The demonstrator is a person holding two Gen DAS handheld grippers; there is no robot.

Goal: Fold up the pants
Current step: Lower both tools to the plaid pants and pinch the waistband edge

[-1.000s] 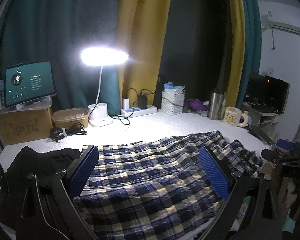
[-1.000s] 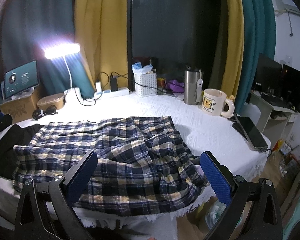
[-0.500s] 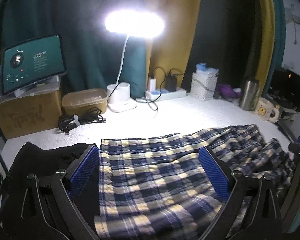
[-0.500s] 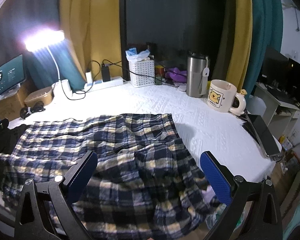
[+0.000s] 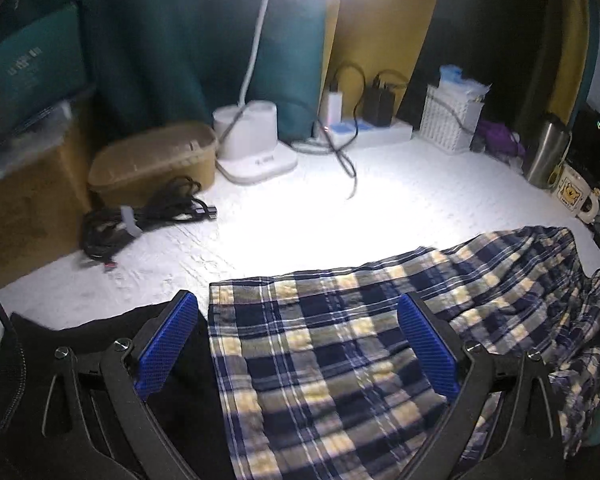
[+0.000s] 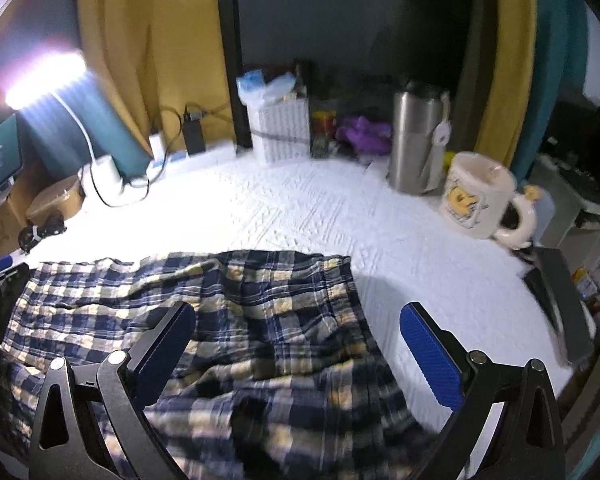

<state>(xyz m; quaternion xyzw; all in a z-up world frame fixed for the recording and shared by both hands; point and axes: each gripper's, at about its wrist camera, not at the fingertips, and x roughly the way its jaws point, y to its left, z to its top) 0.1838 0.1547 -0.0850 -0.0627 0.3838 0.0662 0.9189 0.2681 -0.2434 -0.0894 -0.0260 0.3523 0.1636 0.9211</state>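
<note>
We see a pair of plaid pants point(image 5: 340, 344) in navy, cream and white, spread across the near part of a white textured bedcover point(image 5: 340, 216); the cloth is fairly flat toward our left end and rumpled into folds toward our right end point(image 6: 236, 320), where it reaches the near edge of the bed. Our left gripper point(image 5: 298, 342) hangs over the left end of the pants with its two blue-padded fingers point(image 5: 166, 344) spread wide apart and nothing between them; one pad sits over a black garment point(image 5: 100, 344) that lies just beside the hem, the other over the plaid. Our right gripper point(image 6: 296, 350) is likewise wide open and empty, one pad above the crumpled plaid, the other above bare bedcover to the right of it. Farther back, along the curtains, stand a white desk lamp point(image 5: 252, 148) shining brightly, a tan lidded box point(image 5: 152, 160) with a coiled black cable point(image 5: 140, 220) in front of it, a white power strip point(image 5: 364, 132) with chargers plugged in, a white woven basket point(image 6: 280, 128), a steel tumbler point(image 6: 416, 140) and a cream mug point(image 6: 480, 200) with a cartoon print. A tablet point(image 5: 32, 68) with a teal screen leans at the far left.
</note>
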